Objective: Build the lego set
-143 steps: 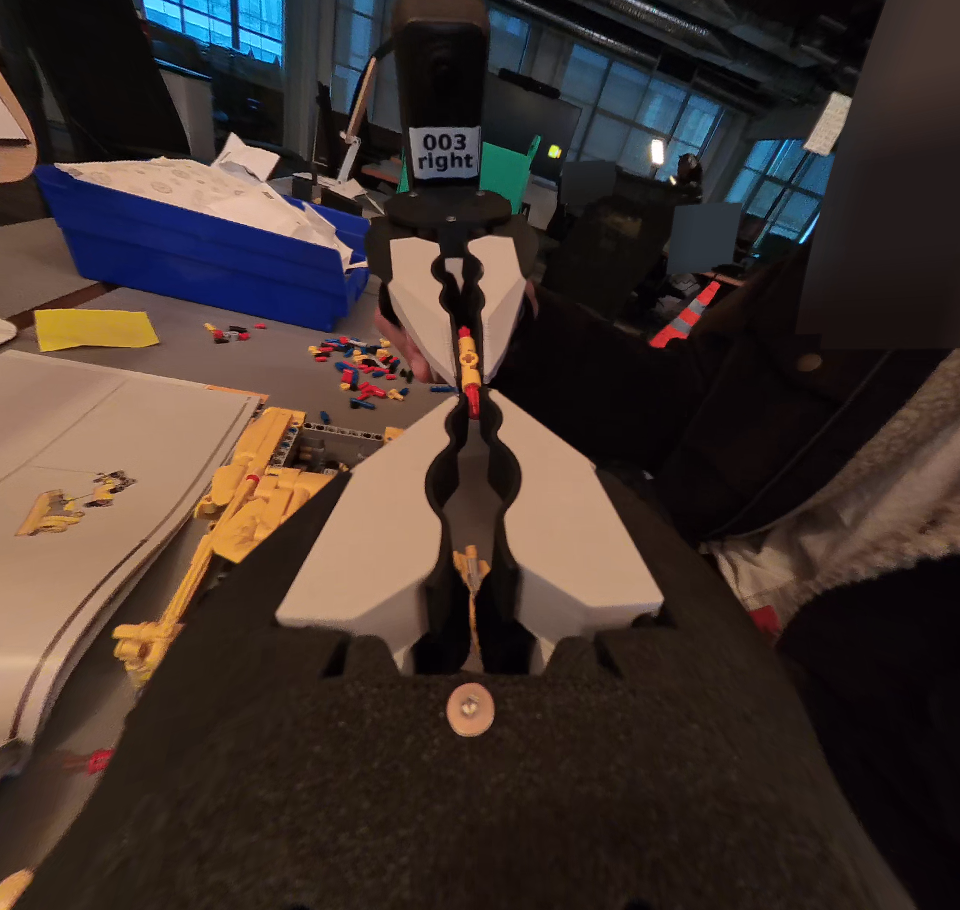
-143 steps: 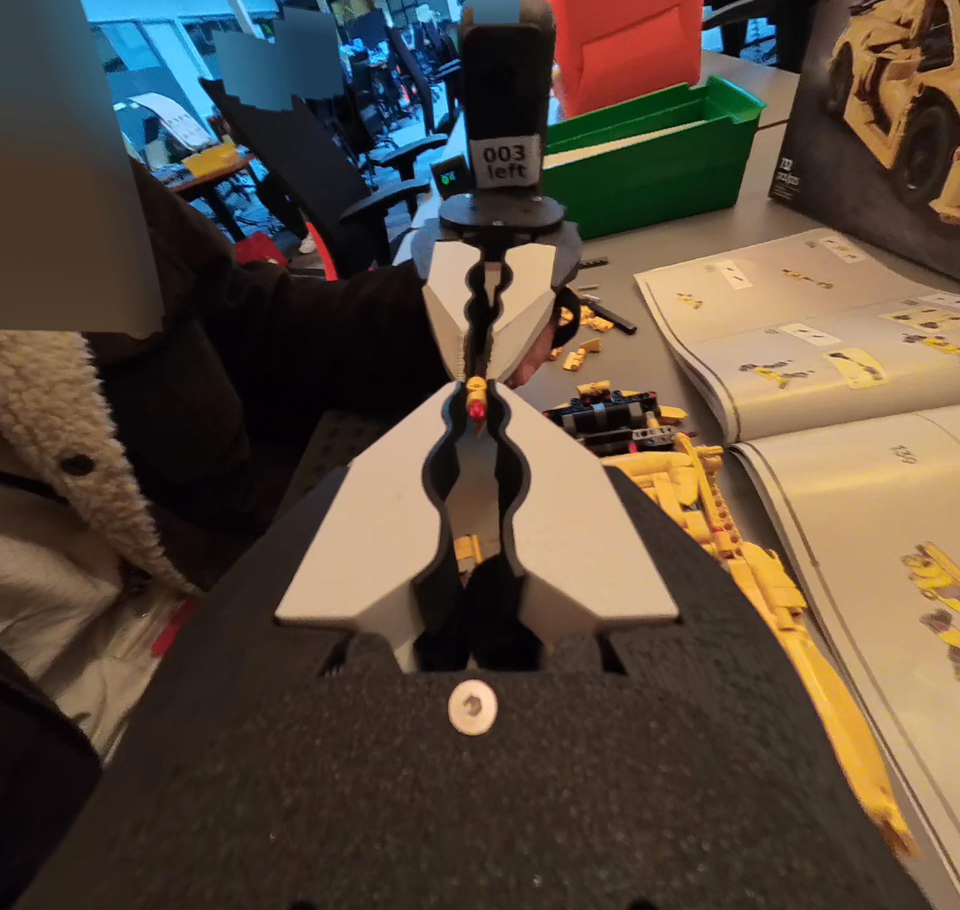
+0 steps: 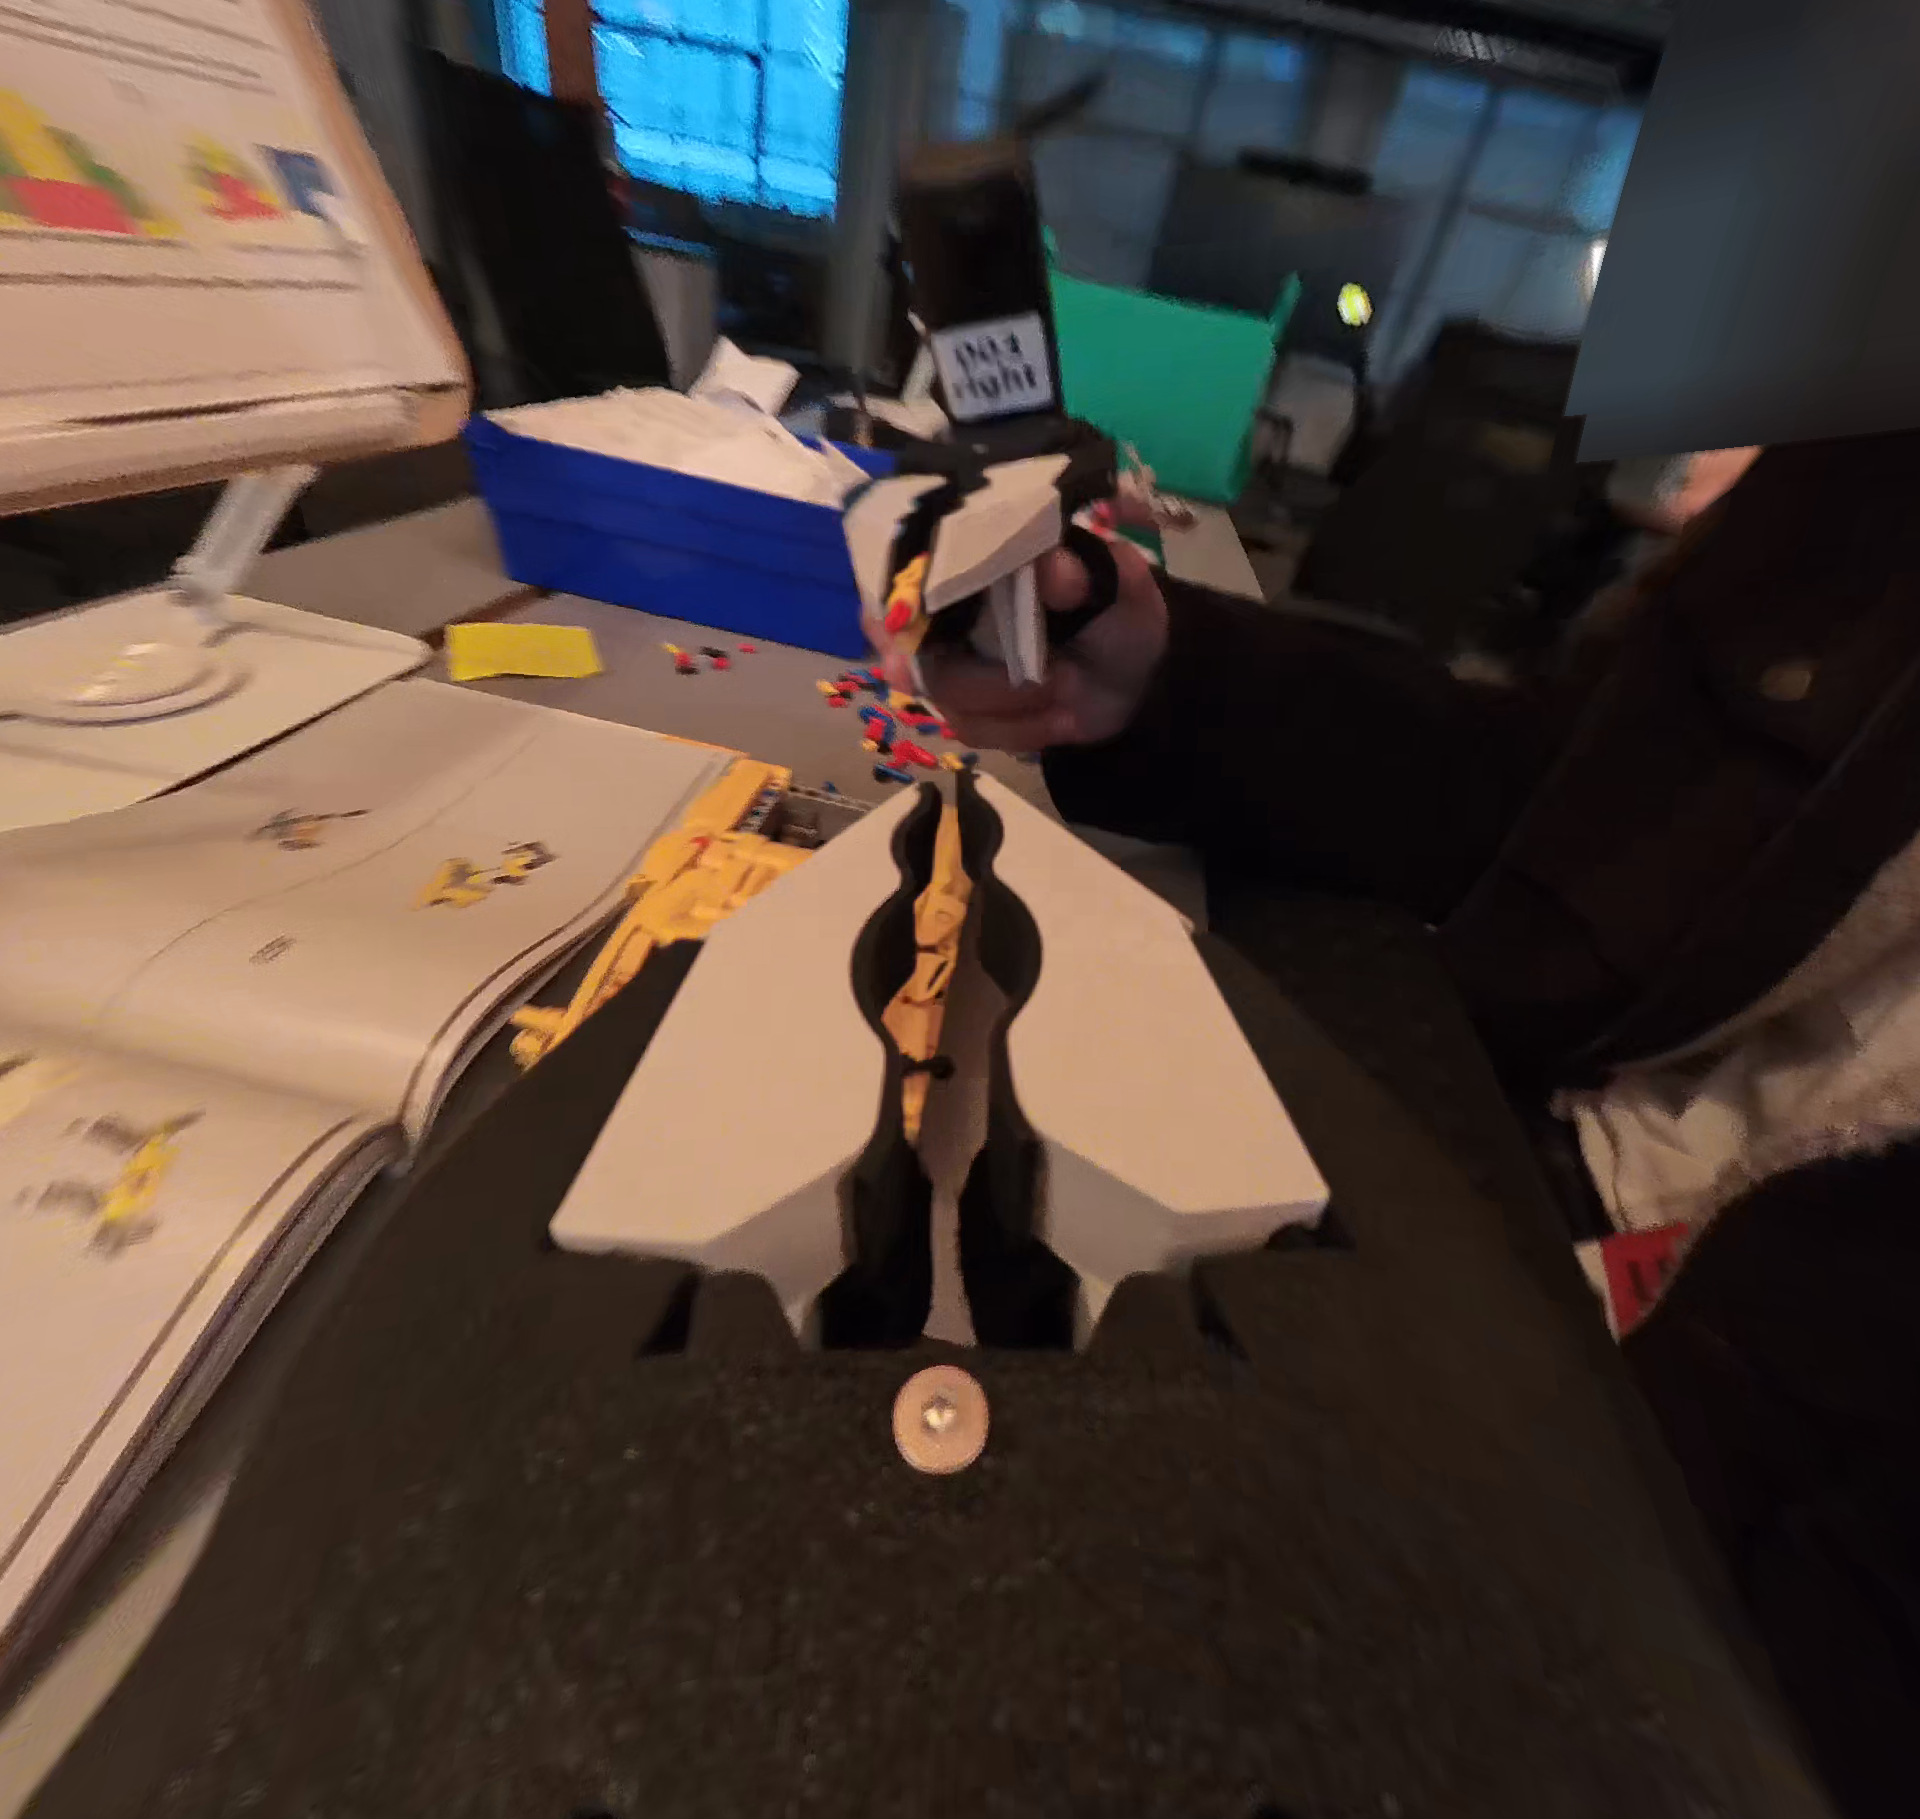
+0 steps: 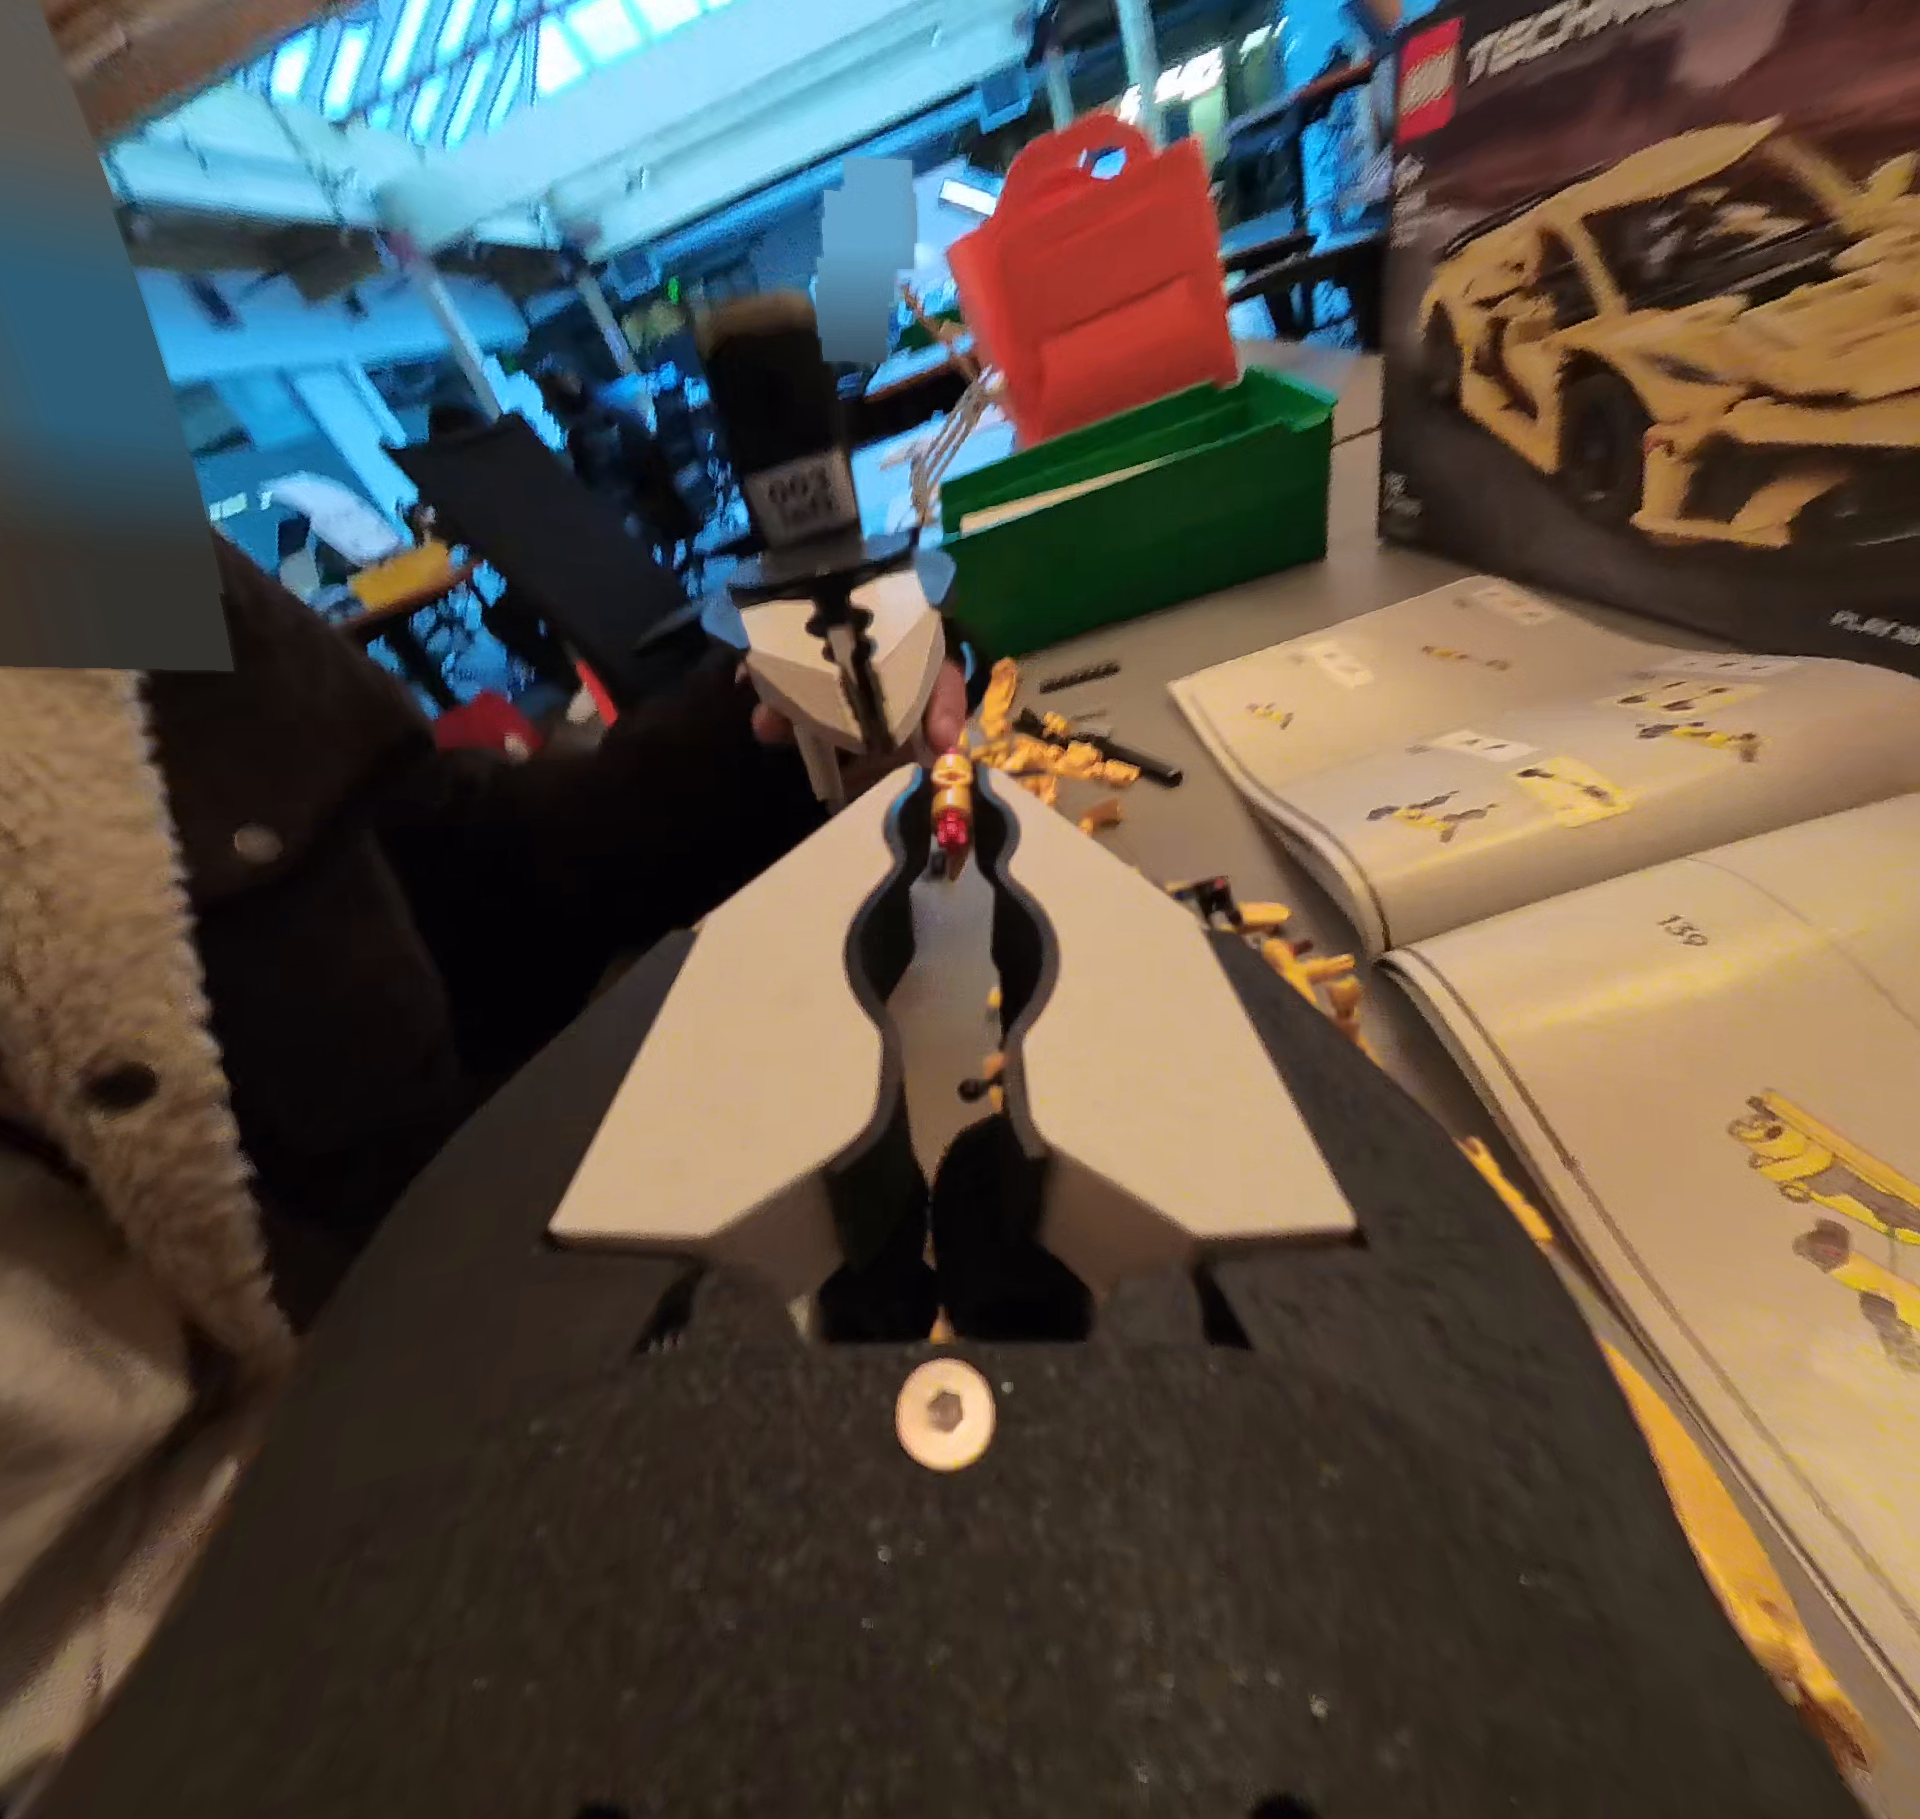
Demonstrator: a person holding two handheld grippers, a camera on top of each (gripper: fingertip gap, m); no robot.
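Motion smears the far right hand-held gripper point(image 3: 914, 616); its jaw gap is unreadable. The yellow model point(image 3: 686, 896) lies half hidden under the open manual point(image 3: 312, 938), whose pages run off-frame.

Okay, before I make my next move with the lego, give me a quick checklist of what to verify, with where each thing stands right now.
1. Right gripper holding the yellow and red piece: ok, it is pinched at the tips of the fingers.
2. Left gripper load: cannot tell. Its fingers are closed, but the yellow in the gap may be the yellow model beneath.
3. Grippers clear of each other: ok, they are apart and not touching.
4. Yellow model in sight: ok, it lies on the table beside the open instruction book.
5. Steady views: not ok, both are motion-blurred.
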